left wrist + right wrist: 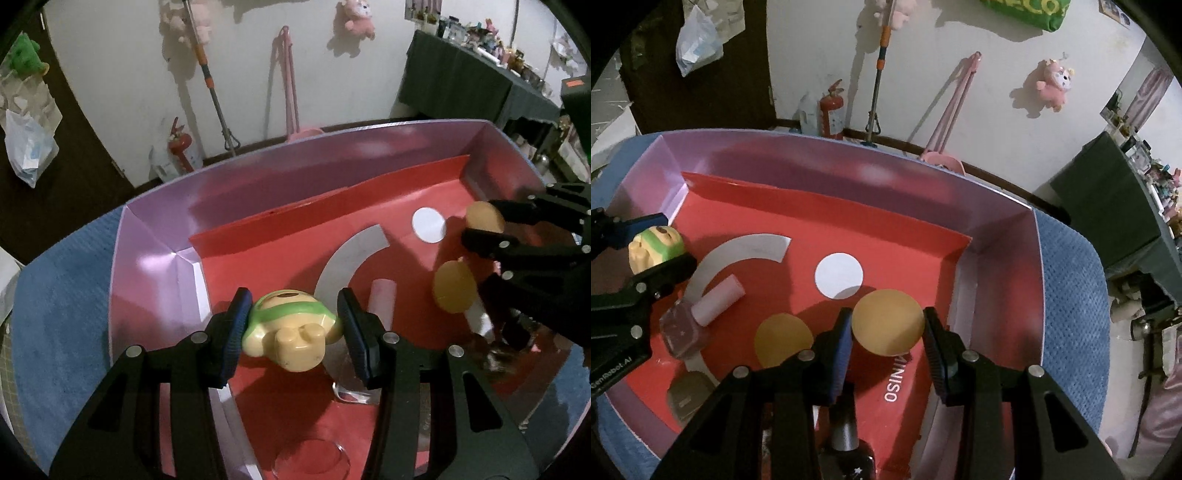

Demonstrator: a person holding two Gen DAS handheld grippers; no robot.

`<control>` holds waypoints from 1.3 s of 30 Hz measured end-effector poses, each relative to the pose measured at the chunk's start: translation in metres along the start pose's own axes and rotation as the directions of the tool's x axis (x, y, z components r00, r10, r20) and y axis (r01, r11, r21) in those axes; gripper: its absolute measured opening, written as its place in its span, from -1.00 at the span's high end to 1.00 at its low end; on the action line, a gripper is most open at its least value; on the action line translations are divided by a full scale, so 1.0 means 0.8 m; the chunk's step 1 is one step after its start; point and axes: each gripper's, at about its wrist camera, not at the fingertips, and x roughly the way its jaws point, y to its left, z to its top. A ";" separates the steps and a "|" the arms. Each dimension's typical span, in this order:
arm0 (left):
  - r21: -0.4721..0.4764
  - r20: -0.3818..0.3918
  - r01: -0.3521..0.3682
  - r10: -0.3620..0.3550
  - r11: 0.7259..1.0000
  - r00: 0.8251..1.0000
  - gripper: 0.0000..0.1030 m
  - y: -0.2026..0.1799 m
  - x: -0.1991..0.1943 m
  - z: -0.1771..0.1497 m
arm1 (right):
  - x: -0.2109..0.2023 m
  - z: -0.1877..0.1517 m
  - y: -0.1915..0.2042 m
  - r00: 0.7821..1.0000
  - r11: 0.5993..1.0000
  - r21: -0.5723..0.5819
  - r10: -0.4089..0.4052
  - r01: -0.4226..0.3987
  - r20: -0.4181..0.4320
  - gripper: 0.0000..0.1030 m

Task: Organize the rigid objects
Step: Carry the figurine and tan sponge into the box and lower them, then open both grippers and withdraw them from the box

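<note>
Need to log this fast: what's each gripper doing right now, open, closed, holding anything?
Left gripper: closed on the cream and green toy figure, above the box.
Right gripper: closed on an orange ball, above the same box.

Left gripper tilts steeply down, pads pressed on something held between them — right gripper likewise, jaws clamped on its load.
</note>
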 end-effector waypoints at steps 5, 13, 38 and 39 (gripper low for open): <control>0.004 -0.017 -0.009 0.009 1.000 1.000 0.10 -0.001 0.009 -0.004 | 0.014 0.001 0.001 1.000 1.000 -0.006 -0.011 0.011 -0.018 0.22; -0.002 -0.053 0.017 -0.017 1.000 0.998 0.10 0.006 0.012 -0.013 | 0.014 -0.005 0.006 1.000 0.999 -0.030 -0.013 0.012 -0.023 0.24; -0.024 -0.020 0.022 -0.022 0.999 1.000 0.09 0.018 0.003 -0.019 | 0.013 -0.010 0.015 1.000 0.999 -0.048 -0.025 0.024 -0.017 0.19; -0.026 -0.016 0.028 -0.028 0.999 0.999 0.09 0.018 0.001 -0.020 | 0.013 -0.011 0.016 1.000 0.998 -0.049 -0.026 0.025 -0.017 0.16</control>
